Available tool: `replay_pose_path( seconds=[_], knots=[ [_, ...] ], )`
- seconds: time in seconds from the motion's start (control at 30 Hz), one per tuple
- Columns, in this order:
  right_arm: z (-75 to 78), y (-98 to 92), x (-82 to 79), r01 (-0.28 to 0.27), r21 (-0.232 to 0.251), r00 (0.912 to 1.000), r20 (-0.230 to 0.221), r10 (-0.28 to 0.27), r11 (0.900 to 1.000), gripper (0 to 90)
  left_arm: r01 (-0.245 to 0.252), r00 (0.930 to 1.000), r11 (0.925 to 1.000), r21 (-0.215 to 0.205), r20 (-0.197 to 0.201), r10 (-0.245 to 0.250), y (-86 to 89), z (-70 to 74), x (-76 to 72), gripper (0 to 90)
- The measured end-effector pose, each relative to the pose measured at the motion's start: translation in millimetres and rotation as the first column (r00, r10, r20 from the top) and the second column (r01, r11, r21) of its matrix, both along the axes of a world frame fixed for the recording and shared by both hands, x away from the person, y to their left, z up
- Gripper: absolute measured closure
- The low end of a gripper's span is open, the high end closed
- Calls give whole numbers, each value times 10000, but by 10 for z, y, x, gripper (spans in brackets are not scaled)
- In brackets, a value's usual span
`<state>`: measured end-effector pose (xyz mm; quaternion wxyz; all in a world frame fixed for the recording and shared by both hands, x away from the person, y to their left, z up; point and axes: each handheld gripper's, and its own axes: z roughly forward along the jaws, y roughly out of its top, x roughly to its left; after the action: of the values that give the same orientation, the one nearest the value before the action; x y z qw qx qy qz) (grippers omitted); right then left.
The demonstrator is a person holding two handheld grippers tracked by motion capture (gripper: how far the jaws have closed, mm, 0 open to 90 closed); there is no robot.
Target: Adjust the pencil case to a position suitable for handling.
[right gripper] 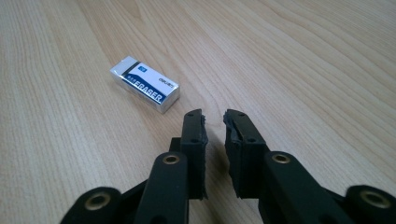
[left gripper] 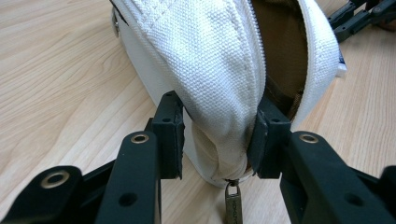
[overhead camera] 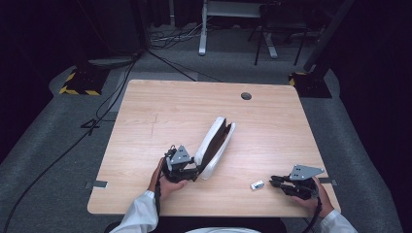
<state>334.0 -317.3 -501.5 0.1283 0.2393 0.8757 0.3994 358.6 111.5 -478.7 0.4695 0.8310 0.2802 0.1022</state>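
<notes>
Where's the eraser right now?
In the high view the eraser lies flat on the table near its front edge, right of the white pouch and just left of the right gripper, untouched.

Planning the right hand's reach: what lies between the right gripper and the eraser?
Bare tabletop; the right gripper sits just short of the eraser, seen in its own view.
</notes>
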Motion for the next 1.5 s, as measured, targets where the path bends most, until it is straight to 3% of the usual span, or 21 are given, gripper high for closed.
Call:
replay_pose_path(
  seconds=[0.23, 0.5, 0.77, 0.93, 1.13, 1.23, 1.37, 1.5],
  knots=[
    [1, 18, -14, -76, -25, 10000, 11, 76, 10000, 585, 275, 9996, 9996, -70, -52, -275, -120, -2, 67, 614],
    [45, 77, -34, -687, 93, 9976, 49, 687, 9976, 426, 488, 9987, 9987, -174, -142, -490, -258, -9, 131, 614],
    [43, 255, 38, -1502, 10, 9886, -26, 1502, 9886, 383, 651, 9976, 9974, -297, -214, -657, -395, -19, 190, 612],
    [21, 328, 121, -1642, 139, 9864, -95, 1643, 9863, 390, 739, 9970, 9969, -256, -194, -744, -456, -26, 209, 603],
    [-3, 447, 138, -2306, -104, 9730, -144, 2304, 9730, 430, 754, 9972, 9970, 147, -20, -754, -463, -11, 211, 563],
    [-2, 448, 128, -2436, -64, 9698, -118, 2435, 9699, 478, 779, 9970, 9967, 210, 14, -779, -460, -6, 207, 555],
    [9, 427, 88, -2612, -52, 9651, -190, 2611, 9653, 641, 900, 9958, 9955, 294, 124, -904, -462, -2, 199, 584],
    [19, 414, 43, -2695, -158, 9629, -155, 2693, 9629, 702, 1125, 9933, 9923, 523, 218, -1138, -461, 10, 205, 622]
  ],
)
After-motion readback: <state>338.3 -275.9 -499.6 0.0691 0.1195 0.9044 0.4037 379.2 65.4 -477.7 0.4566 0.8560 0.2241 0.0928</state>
